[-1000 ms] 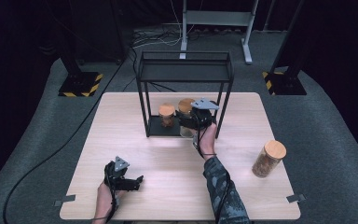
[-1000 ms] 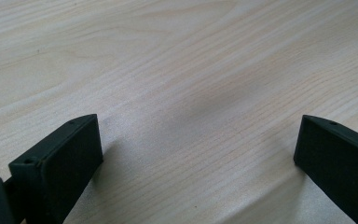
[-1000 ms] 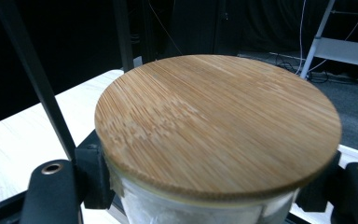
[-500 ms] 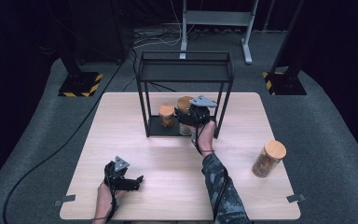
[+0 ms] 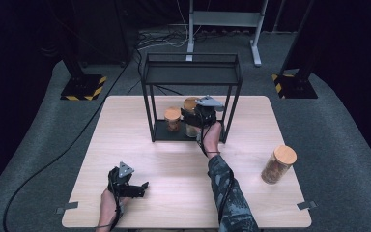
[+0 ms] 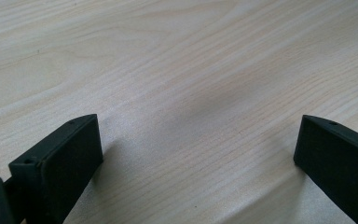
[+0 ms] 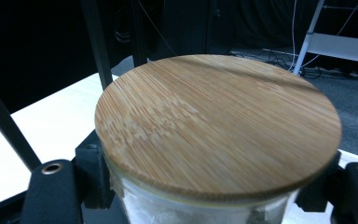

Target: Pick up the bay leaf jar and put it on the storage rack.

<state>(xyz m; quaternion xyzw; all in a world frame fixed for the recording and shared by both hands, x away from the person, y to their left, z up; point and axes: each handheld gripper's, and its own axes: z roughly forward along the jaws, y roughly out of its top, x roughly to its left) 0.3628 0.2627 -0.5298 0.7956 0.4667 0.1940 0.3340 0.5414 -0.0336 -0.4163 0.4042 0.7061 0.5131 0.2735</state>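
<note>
1. The right gripper point(image 5: 193, 118) is clamped on a glass jar with a bamboo lid point(image 7: 216, 123), holding it at the lower shelf of the black wire-frame rack point(image 5: 191, 72); just to its left, on that shelf, stands a smaller jar with a wooden lid point(image 5: 172, 118), close to the held jar though contact cannot be told.
2. The rack's thin black posts stand on both sides of the right gripper, and its top shelf lies right above; in the right gripper view two of those posts rise to the left of the lid (dark and near).
3. A third cork-lidded jar of brown contents point(image 5: 278, 164) stands well to the right of the right gripper, near the table's right edge.
4. The left gripper point(image 5: 140, 187) rests low near the front edge of the wooden table point(image 5: 125, 125), jaws spread wide with bare wood between them; broad free tabletop lies between the two grippers and left of the rack.
5. The held jar has clear glass walls; its round lid shows fine pale straight grain and overhangs the glass a little; the right gripper's black pads press the glass just under the lid's rim.
</note>
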